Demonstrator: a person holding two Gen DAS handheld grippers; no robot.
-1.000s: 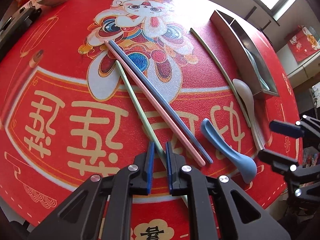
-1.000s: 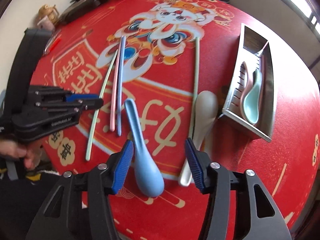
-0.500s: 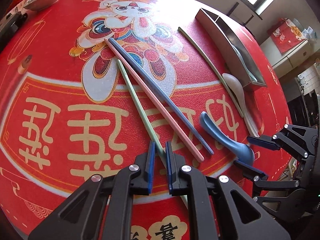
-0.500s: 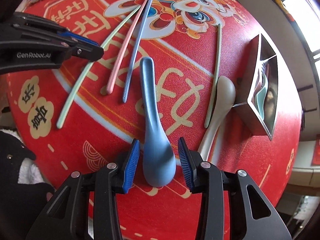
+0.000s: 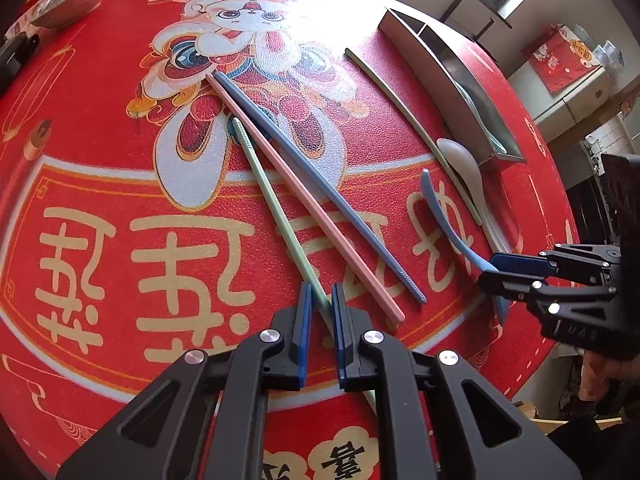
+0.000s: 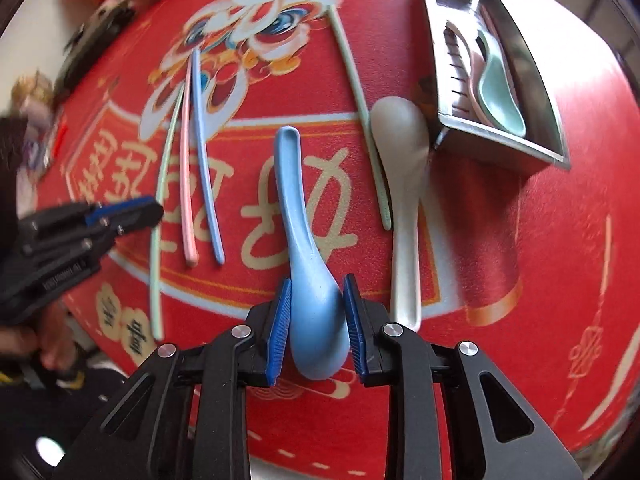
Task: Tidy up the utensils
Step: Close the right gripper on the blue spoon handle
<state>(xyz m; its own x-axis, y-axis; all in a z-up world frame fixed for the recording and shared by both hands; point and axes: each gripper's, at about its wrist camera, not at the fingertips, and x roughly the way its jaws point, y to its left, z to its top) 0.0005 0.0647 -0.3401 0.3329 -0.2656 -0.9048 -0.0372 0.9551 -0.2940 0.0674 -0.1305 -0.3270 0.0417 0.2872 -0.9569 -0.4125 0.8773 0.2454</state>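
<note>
My left gripper (image 5: 320, 300) is shut on a light green chopstick (image 5: 276, 208) near its near end; the stick lies on the red tablecloth. Beside it lie a pink chopstick (image 5: 304, 196) and a blue chopstick (image 5: 320, 184). My right gripper (image 6: 316, 296) is shut on the bowl of a blue spoon (image 6: 308, 264), handle pointing away; it also shows in the left wrist view (image 5: 452, 224). A white spoon (image 6: 404, 184) and an olive chopstick (image 6: 360, 108) lie next to a metal tray (image 6: 532, 92) that holds a mint spoon (image 6: 500, 92) and a pink spoon.
The round table carries a red cloth (image 5: 100, 200) with a cartoon print. Clutter and a dark object (image 5: 12, 56) sit at the far left edge. The table's near edge is just below both grippers.
My right gripper has closed from wide open onto the blue spoon's bowl. My left gripper has stayed shut on the green chopstick.
</note>
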